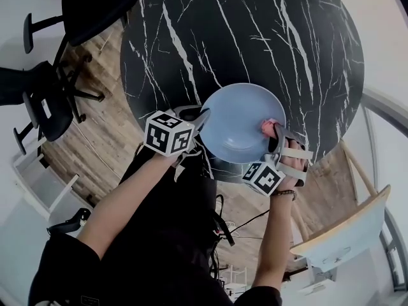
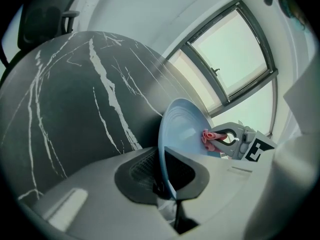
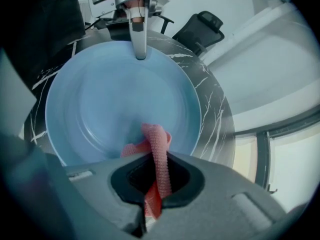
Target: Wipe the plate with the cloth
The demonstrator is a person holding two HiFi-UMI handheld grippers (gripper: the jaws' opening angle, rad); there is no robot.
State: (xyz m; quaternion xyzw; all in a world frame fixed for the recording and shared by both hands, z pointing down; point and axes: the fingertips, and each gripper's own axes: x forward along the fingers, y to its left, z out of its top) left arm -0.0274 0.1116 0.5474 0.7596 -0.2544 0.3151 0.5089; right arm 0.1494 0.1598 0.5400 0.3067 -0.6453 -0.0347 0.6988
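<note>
- The left gripper (image 1: 201, 117) is clamping its jaws on the left rim of the blue plate (image 1: 239, 129), holding it tilted over the near edge of the black marble table (image 1: 255, 30).
- The right gripper (image 1: 273, 132) is pinching the pink cloth (image 1: 268, 126), which is touching the plate's right inner face.

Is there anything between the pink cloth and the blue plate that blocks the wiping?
Nothing visible. The right hand-held gripper holds the pink cloth against the inner face of the blue plate, near one rim. The left hand-held gripper clamps the opposite rim, away from the cloth.
</note>
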